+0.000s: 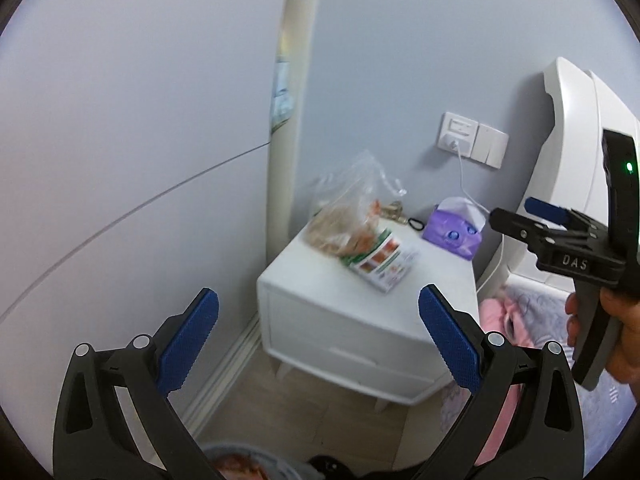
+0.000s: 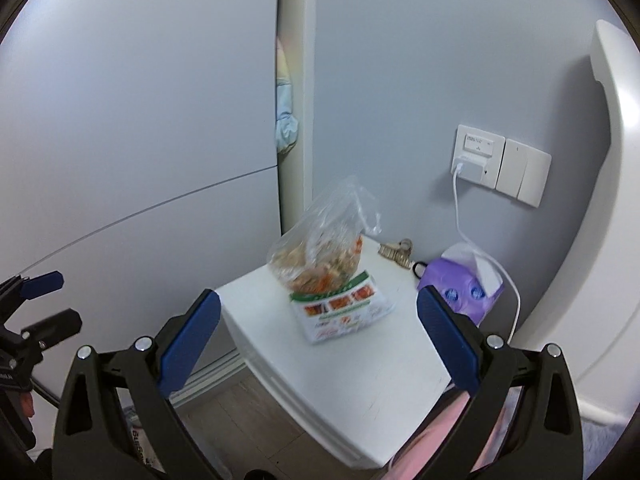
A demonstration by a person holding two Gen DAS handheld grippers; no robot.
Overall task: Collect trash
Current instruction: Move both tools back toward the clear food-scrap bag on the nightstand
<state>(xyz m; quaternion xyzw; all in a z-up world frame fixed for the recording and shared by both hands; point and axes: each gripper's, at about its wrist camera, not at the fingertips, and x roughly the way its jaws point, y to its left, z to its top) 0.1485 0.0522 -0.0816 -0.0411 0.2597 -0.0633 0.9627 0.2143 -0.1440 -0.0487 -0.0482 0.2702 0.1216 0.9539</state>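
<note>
Soft, even indoor light, faint shadows, slight motion blur, strong fisheye bending with dark corners.

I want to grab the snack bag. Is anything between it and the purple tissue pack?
Yes: a small metal clip and a black loop on the nightstand, clearest in the right wrist view.

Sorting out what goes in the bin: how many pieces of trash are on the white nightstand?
2: a clear plastic bag of scraps near the back-left corner, and a printed food packet lying flat just in front, touching it. Anything behind the bag is hidden.
</note>
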